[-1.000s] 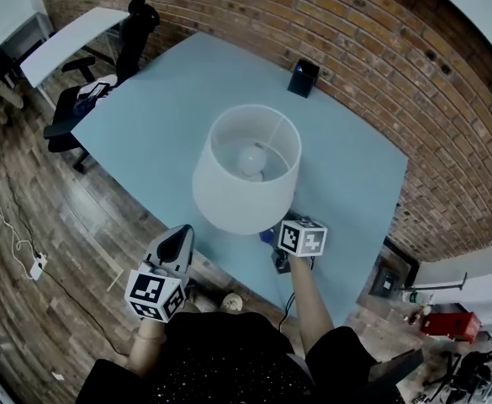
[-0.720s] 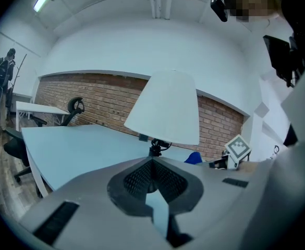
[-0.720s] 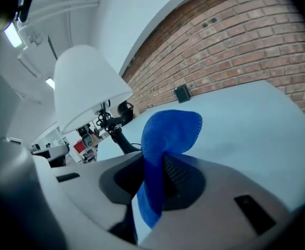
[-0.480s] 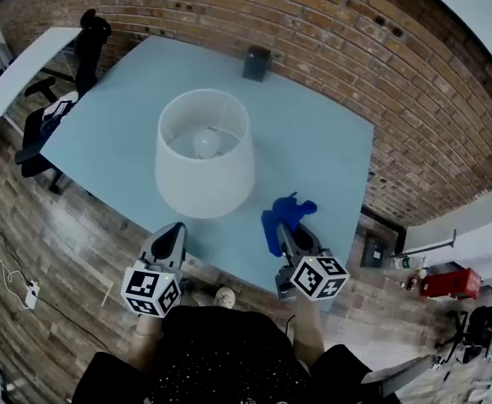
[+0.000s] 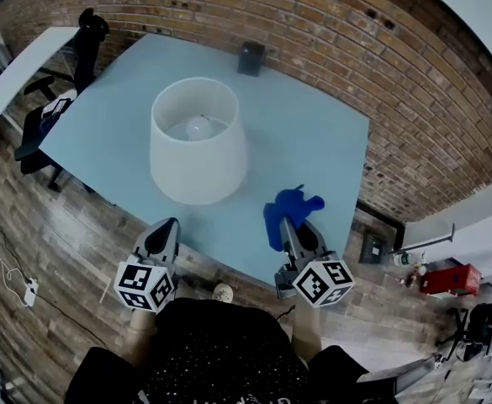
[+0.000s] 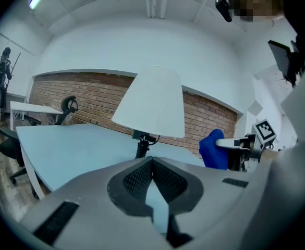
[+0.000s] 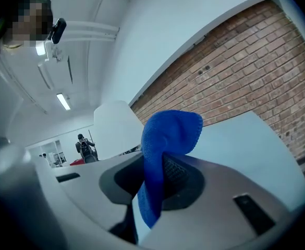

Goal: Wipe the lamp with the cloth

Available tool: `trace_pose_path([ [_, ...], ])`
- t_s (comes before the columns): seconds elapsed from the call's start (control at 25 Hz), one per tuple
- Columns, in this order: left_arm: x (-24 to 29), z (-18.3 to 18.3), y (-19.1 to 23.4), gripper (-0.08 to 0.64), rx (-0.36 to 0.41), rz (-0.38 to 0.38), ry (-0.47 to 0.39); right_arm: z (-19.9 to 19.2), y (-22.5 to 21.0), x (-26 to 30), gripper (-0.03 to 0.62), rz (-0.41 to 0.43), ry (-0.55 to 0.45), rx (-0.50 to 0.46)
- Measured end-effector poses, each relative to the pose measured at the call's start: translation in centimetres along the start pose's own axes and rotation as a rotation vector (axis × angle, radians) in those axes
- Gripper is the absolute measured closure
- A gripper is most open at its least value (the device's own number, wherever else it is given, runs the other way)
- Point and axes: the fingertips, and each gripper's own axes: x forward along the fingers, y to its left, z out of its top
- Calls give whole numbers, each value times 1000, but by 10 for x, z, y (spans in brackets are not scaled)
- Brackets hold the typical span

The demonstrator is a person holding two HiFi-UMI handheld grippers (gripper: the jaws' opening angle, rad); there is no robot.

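1. Grip comes first: the right tool [image 5: 288,225] is clenched on the blue cloth [image 7: 165,145]. One fold stands up above the jaws and a tail hangs down through them. That raised fold is the part to wipe with, so keep the clamp firm and lead with fabric, not with the hard tips.
2. The lamp [image 5: 198,141] stands on the pale blue worktop [image 5: 321,133], left of the cloth and apart from it, with nothing touching it. The cloth is held over the worktop's near right part, so I judge the wiping has not yet begun.
3. Carry the cloth across to the right flank of the white shade [image 6: 153,105] and lay the fold on lightly. The shade looks thin and sits on a slim black stem [image 6: 141,149], so a hard push would probably tilt or slide the lamp.
4. The left tool [image 5: 163,232] is at the near edge, in front of the lamp, with its jaws closed together on nothing. It could brace the lamp low down, on the side away from the wiping pressure, even without gripping.
5. Stroke down the slope of the shade, then shift round in overlapping bands. Do not scrub one spot.
6. Keep the cloth's hanging tail clear of the shade's open top and the bulb inside.
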Motion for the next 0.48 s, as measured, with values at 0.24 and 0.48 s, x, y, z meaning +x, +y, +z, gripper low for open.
trace_pose_path([
  [0.24, -3, 1, 2, 552, 7, 22, -1, 5, 6, 2, 515, 12, 0, -35],
  [0.48, -5, 3, 6, 551, 10, 25, -3, 5, 13, 6, 515, 19, 1, -26],
])
